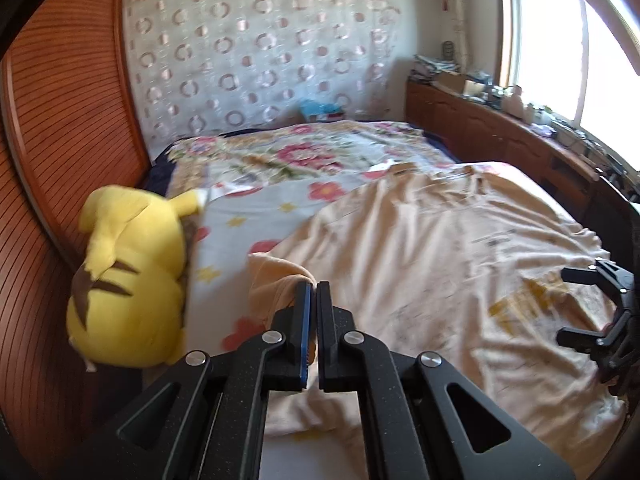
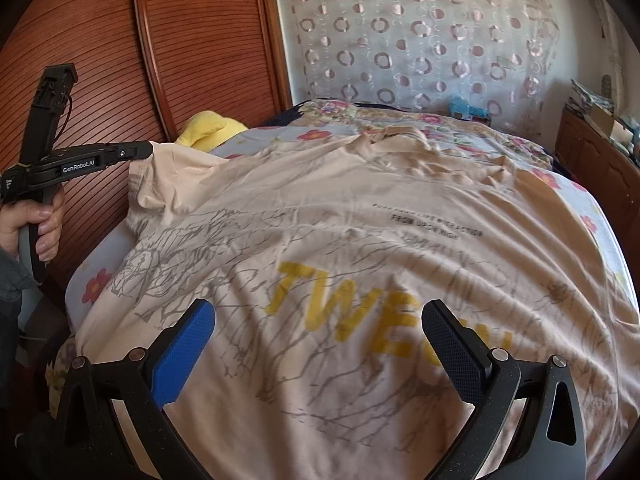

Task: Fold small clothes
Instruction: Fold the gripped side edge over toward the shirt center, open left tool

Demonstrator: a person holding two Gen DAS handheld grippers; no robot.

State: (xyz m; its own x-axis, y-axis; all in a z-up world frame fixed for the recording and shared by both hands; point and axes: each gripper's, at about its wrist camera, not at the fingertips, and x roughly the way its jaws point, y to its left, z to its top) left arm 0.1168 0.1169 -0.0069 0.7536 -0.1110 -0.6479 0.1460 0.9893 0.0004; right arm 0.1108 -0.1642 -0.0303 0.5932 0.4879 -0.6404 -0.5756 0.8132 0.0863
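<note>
Lying spread across the floral bedsheet (image 1: 280, 200): one peach T-shirt (image 2: 360, 240), printed side up, yellow lettering. Left gripper (image 1: 314, 286): jaws closed, pinching the shirt's sleeve edge, lifted. Right gripper (image 2: 316, 344): jaws wide apart, holding nothing, above the shirt's front. Yellow plush toy (image 1: 128, 280) beside the wooden headboard (image 1: 60, 120).

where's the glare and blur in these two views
Left wrist view: the window is blown out white, and the yellow plush is smeared by motion blur. Right wrist view: even light, the t-shirt print soft near the bottom; fisheye bends the wooden panel.
</note>
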